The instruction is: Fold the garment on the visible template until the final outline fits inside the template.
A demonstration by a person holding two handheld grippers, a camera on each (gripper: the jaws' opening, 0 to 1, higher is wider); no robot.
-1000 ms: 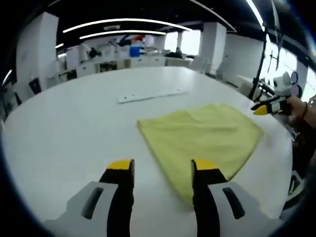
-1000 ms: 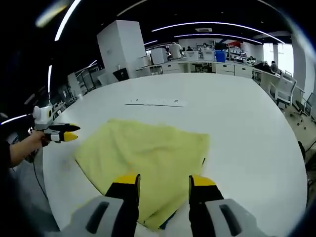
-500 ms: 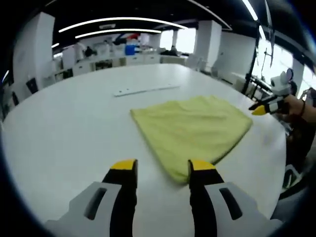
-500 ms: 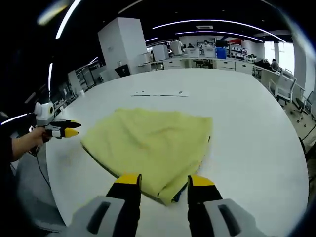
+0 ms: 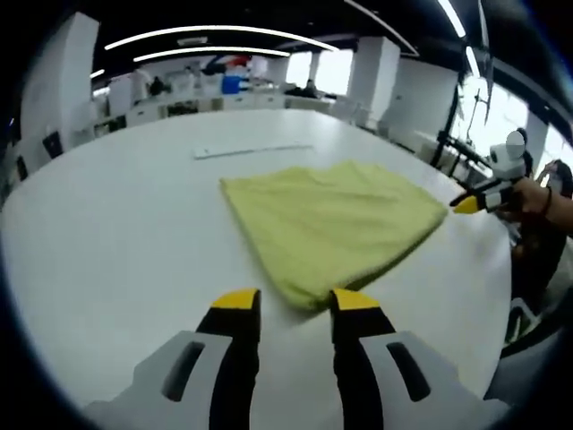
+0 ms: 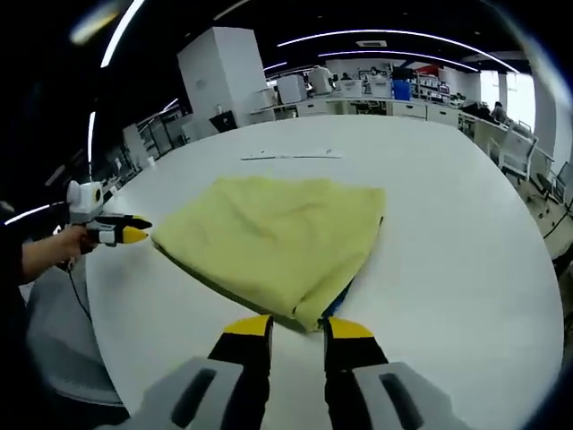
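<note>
A yellow garment [image 5: 331,215] lies folded flat on the round white table [image 5: 116,224]. In the left gripper view, my left gripper [image 5: 295,303] sits low at the garment's near corner, jaws apart, the corner just ahead of the tips. My right gripper [image 5: 467,204] shows at the far right by another corner, held in a hand. In the right gripper view, the garment [image 6: 273,237] has a blue edge [image 6: 337,303] peeking out underneath. My right gripper [image 6: 298,327] stands at that near corner with a narrow gap. The left gripper [image 6: 125,235] is at the garment's left corner.
A thin white strip [image 5: 253,150] lies on the table beyond the garment, also the strip [image 6: 291,156] in the right gripper view. The table edge [image 6: 537,269] curves close on the right, with chairs [image 6: 515,152] past it. Office desks line the back.
Both pairs of jaws have narrowed. Each gripper now sits just off a garment corner instead of over the cloth, as the views drew back.
</note>
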